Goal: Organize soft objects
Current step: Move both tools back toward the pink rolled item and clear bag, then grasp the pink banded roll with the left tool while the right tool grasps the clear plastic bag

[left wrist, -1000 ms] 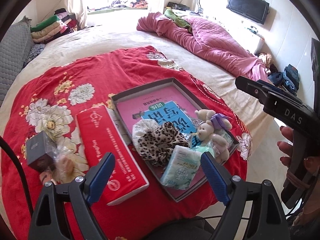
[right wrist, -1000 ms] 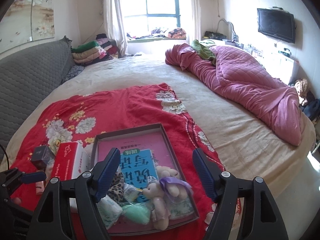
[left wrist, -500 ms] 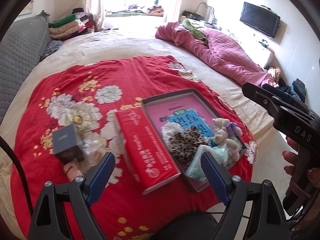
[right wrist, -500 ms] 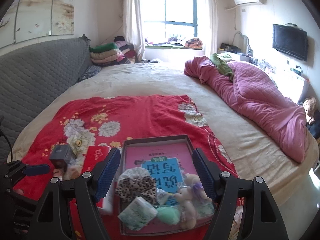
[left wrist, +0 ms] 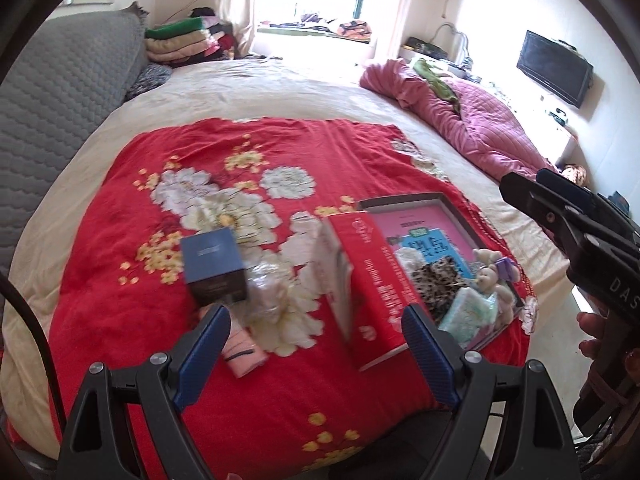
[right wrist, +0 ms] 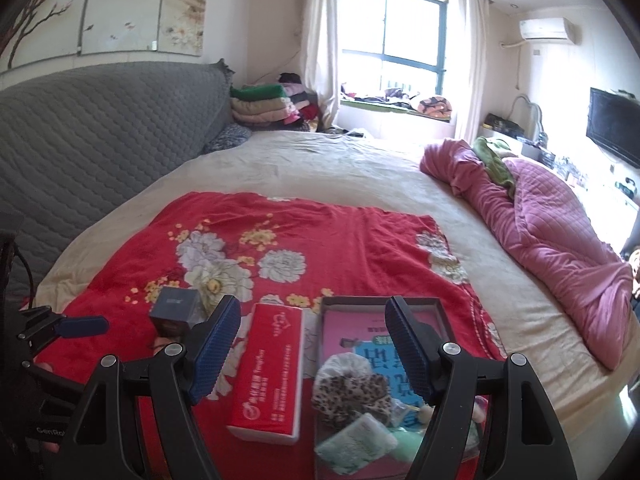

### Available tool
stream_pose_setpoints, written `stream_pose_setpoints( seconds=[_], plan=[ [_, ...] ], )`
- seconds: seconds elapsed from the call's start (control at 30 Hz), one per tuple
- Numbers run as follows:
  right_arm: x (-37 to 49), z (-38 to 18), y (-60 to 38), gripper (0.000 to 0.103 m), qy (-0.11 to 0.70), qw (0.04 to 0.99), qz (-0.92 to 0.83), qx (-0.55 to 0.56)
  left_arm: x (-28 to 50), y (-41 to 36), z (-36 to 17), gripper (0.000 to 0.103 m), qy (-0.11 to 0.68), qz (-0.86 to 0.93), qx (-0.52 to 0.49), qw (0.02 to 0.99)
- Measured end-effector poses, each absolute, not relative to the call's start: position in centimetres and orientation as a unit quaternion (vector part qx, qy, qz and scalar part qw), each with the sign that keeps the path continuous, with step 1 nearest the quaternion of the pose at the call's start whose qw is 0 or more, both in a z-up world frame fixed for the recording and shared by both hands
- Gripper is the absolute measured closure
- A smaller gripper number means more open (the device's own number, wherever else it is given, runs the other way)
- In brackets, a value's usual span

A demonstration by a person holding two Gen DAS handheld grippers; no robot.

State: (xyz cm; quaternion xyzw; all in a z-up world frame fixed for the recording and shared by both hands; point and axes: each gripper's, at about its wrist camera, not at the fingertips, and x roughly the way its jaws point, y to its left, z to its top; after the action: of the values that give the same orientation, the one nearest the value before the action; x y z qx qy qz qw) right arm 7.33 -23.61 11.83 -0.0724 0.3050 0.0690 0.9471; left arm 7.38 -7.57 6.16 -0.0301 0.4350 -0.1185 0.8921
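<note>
Tools, left [left wrist: 316,350] and right [right wrist: 314,344], both hang spread and empty above the red blanket [left wrist: 248,152]; tray [right wrist: 442,312] lies right of the red box [right wrist: 268,368].

"DAS" in pale letters on the black body of the right gripper [left wrist: 608,276] right of the left fingers, "GenRo" (cut off) on the left gripper [right wrist: 44,432] left of the right fingers, print on the red box [right wrist: 268,372] and blue book [right wrist: 384,364] between them unreadable
</note>
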Motion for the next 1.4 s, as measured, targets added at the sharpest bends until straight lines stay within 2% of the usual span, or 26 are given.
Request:
stream_pose_setpoints(
  seconds=[0.5,0.9,1.4],
  plan=[
    [8.5,7.1,-15.1,0.027,0.347,0.917,0.129,-0.148,8.8,1.1,1.5,0.016,0.479,-0.063,-0.086,0.871],
    [11.9,2.0,-12.9,0.027,0.4,0.882,0.166,-0.186,11.9,1.9,-5.4,0.016,0.543,-0.058,-0.121,0.829],
    [15.5,-5.0,-9.7,0.027,0.446,0.806,0.214,-0.325,17.4,2.2,-11.7,0.016,0.597,-0.04,-0.174,0.782]
  ],
)
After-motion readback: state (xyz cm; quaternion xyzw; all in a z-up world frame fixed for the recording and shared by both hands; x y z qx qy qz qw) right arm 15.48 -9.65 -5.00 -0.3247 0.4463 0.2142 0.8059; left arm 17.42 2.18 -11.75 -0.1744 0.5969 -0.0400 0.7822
